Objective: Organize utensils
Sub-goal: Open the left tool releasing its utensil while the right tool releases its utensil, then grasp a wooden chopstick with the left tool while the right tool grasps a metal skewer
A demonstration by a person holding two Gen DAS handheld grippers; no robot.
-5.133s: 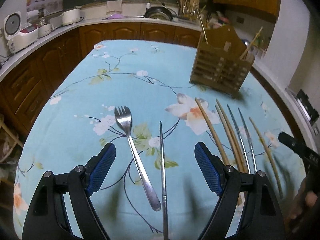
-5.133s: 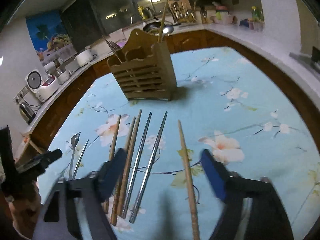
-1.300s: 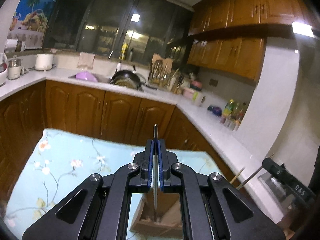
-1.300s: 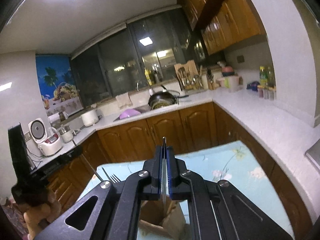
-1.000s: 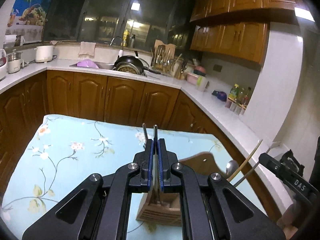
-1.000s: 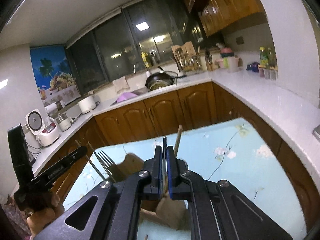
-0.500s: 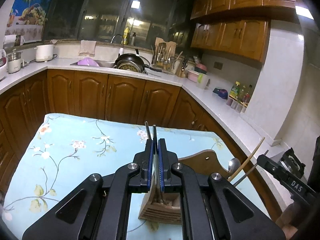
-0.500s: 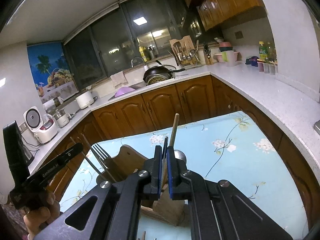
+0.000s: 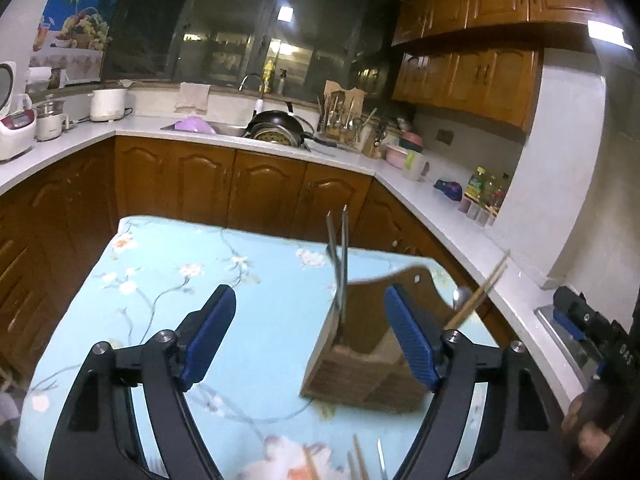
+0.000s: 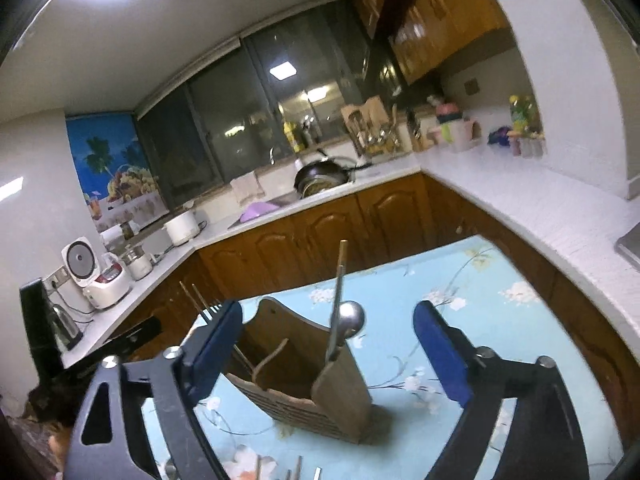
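A wooden utensil holder [image 9: 372,364] [image 10: 316,392] stands on the floral blue tablecloth [image 9: 240,280]. My left gripper [image 9: 308,340] is open and empty above the holder's left compartment, where two metal chopsticks [image 9: 340,268] stand upright. My right gripper [image 10: 328,348] is open and empty above the holder's other end, where a chopstick [image 10: 338,296] and a spoon [image 10: 351,317] stand. Wooden chopsticks [image 9: 478,298] lean out at the holder's right in the left wrist view. Fork tines and chopsticks [image 10: 200,304] stick up at its left in the right wrist view.
Tips of several loose chopsticks lie on the cloth near the bottom edge [image 9: 360,460] [image 10: 296,468]. The other gripper shows at the right of the left wrist view [image 9: 592,328] and at the left of the right wrist view [image 10: 120,340]. Kitchen counters [image 9: 280,148] surround the table.
Both grippers were shut on chopsticks held upright over the holder. Both have opened, and the chopsticks now stand in the holder. Five seconds ago the utensils lay flat on the cloth.
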